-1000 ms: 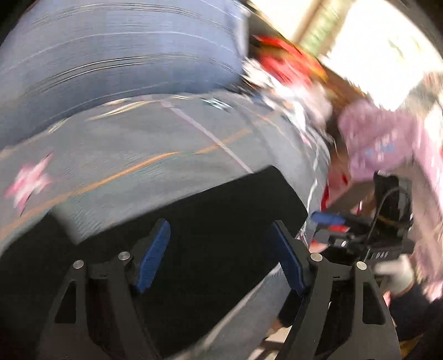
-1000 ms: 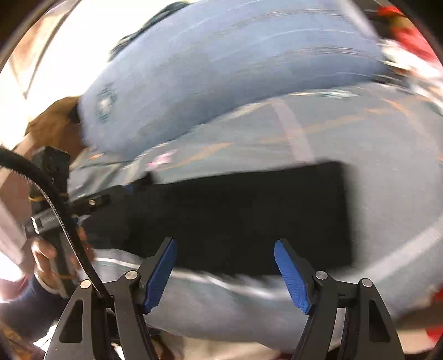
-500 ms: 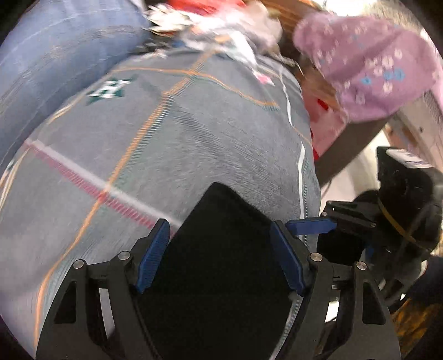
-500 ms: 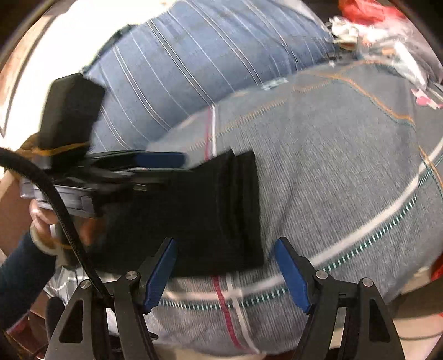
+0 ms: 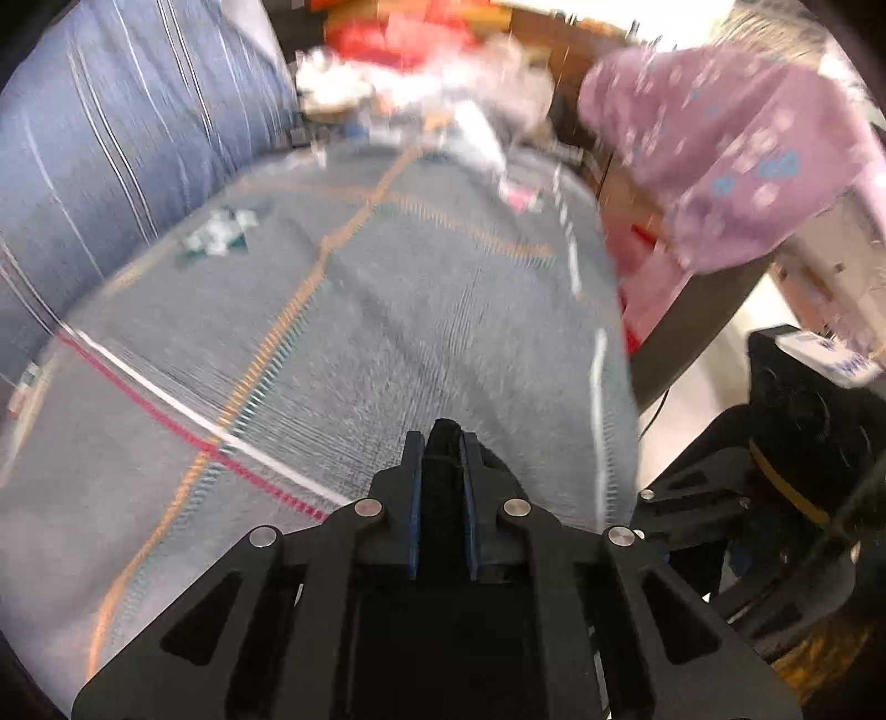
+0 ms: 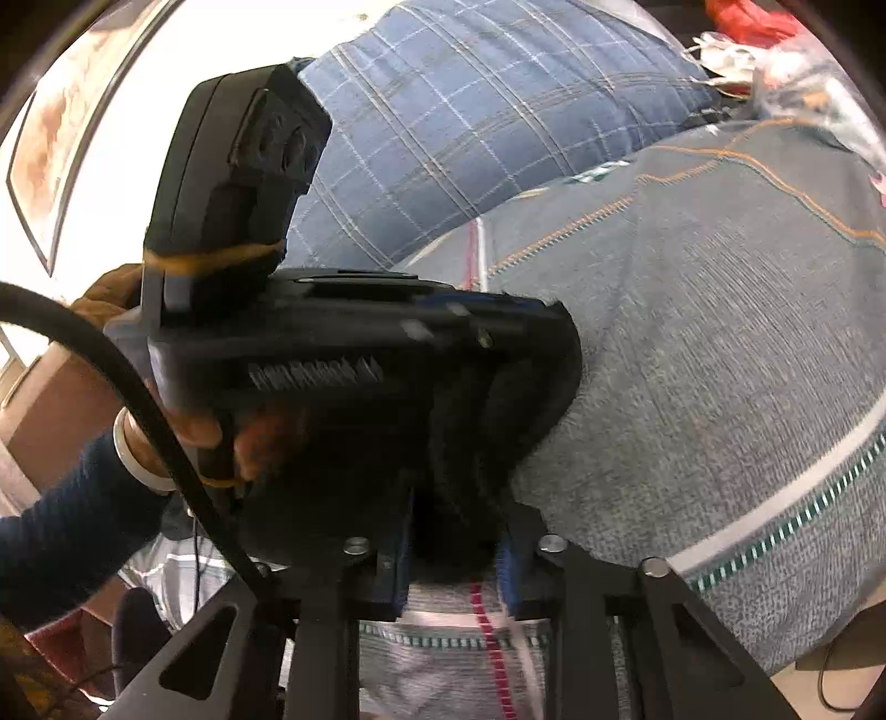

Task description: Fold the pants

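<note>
The black pants (image 6: 515, 399) lie bunched in folds on a grey bedspread (image 6: 720, 332). My right gripper (image 6: 454, 554) has a thick wad of that black cloth filling the gap between its blue pads, and its jaws are closing on it. In the left wrist view only a narrow black strip of the pants (image 5: 443, 437) shows, pinched between the pads of my left gripper (image 5: 443, 459), which is shut on it. The left gripper's body (image 6: 332, 343), held by a hand (image 6: 194, 432), sits right over the pants and hides most of them.
A blue striped pillow (image 5: 111, 138) lies along the far left of the bedspread (image 5: 387, 304). A purple flowered cloth (image 5: 720, 155) hangs at the right, past the bed's edge. Red and white clutter (image 5: 398, 33) sits at the far end. The right gripper's body (image 5: 775, 498) is close at the right.
Both grippers stood open over the flat pants and have now shut on the cloth. The left gripper has come in close beside the right one, and the pants are bunched up.
</note>
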Demonstrator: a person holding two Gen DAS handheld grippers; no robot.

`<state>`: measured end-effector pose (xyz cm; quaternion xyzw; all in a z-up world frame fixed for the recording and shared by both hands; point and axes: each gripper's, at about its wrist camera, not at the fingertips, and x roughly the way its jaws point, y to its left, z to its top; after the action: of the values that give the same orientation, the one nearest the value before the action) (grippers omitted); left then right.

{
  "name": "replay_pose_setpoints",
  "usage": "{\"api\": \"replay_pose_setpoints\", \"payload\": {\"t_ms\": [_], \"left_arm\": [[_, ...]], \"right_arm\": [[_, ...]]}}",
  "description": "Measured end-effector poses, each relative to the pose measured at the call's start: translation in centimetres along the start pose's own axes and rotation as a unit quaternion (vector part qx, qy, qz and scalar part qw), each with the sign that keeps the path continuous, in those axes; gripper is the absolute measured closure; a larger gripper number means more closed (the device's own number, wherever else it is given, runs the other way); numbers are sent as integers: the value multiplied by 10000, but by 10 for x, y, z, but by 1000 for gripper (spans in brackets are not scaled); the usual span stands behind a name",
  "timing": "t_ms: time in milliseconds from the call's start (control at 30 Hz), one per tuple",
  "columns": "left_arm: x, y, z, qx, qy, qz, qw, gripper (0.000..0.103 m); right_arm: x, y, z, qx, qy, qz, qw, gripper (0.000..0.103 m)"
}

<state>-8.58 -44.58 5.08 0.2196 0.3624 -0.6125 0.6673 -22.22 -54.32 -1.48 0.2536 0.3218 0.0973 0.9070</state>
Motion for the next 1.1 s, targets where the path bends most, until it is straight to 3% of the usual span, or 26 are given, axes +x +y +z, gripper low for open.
{"api": "replay_pose_setpoints", "payload": {"t_ms": [167,333,433,500,567,600,667,700,733,767,800,867,933,1000,1100], "left_arm": [[-82,12,-10,-434,-856,-5,9954,93],[-175,41,-57,-1143,-1642,237,9795,93],[-206,62,-98,-1579,-1766,573,9698,93],[-216,79,-129,-1958,-1645,859,9629,93],[-223,99,-165,-2479,-1500,1076,9510,93],[-228,110,-187,-2848,-1409,1268,9397,93],[-236,119,-212,-3213,-1284,1535,9256,90],[-241,121,-224,-3343,-1272,1638,9194,82],[-249,119,-235,-3434,-1320,1690,9144,63],[-256,115,-243,-3503,-1415,1671,9107,51],[-259,113,-246,-3541,-1499,1646,9083,34],[-267,104,-253,-3608,-1753,1573,9024,31],[-265,95,-254,-3672,-1809,1520,8997,31],[-260,92,-254,-3766,-1781,1507,8965,31],[-239,79,-247,-3842,-1676,1510,8953,31]], "right_arm": [[-21,46,22,-495,-162,452,9976,87],[-17,121,43,-1331,-94,1055,9854,87],[9,166,44,-1786,169,1442,9732,87],[37,189,42,-1974,402,1687,9649,87],[72,209,34,-2089,744,1836,9577,87],[90,217,29,-2110,925,1889,9546,87],[135,228,12,-2094,1417,1982,9470,85],[153,231,3,-2066,1614,1944,9452,83],[172,233,-6,-2014,1920,1795,9436,82],[181,234,-9,-1865,2091,1808,9428,80],[173,235,-4,-1716,1988,2007,9438,76],[155,235,5,-1577,1958,2458,9361,64],[127,228,19,-1705,1678,2547,9370,59],[104,220,27,-1883,1448,2367,9421,58],[86,199,39,-1850,1227,1611,9616,57]]}}
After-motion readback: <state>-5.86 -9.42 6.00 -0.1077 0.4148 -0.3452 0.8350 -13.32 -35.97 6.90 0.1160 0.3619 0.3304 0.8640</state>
